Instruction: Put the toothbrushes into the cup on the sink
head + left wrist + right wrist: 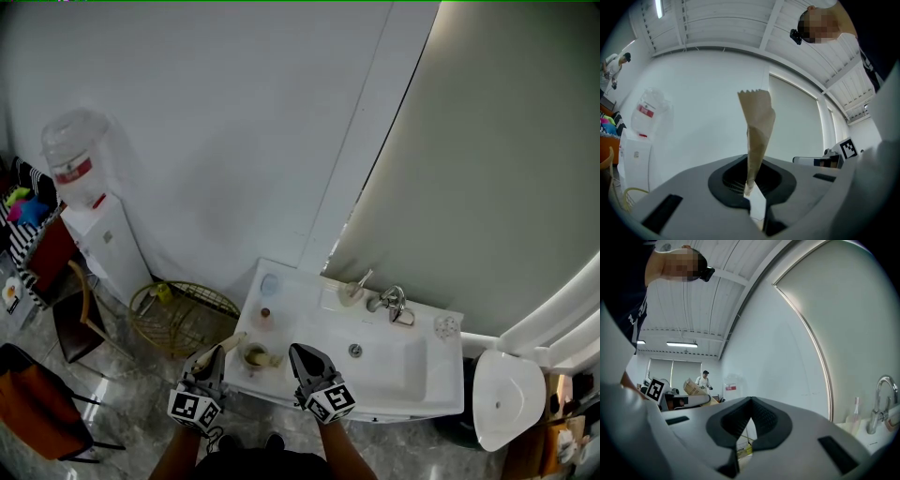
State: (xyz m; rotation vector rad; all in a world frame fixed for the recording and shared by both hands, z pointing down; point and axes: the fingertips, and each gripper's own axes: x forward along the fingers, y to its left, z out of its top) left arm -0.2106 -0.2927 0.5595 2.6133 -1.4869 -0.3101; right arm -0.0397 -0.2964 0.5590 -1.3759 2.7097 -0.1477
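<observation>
My left gripper (pixel 212 359) is shut on a toothbrush in a tan paper wrapper (pixel 231 342), just left of the sink's front left corner. In the left gripper view the wrapper (pixel 757 126) sticks straight up out of the closed left gripper (pixel 751 187). A beige cup (pixel 255 356) stands on the white sink (pixel 427 394) near that corner, a little right of the wrapper's tip. My right gripper (pixel 302 354) hovers over the sink's front edge, right of the cup. It is shut with nothing in it, as the right gripper view shows (pixel 749 411).
A chrome faucet (pixel 394 303) stands at the back of the basin, with small bottles (pixel 266 315) on the sink's left side. A toilet (pixel 506 398) is to the right. To the left are a wire basket (pixel 183 314), a water dispenser (pixel 89 211) and chairs (pixel 75 323).
</observation>
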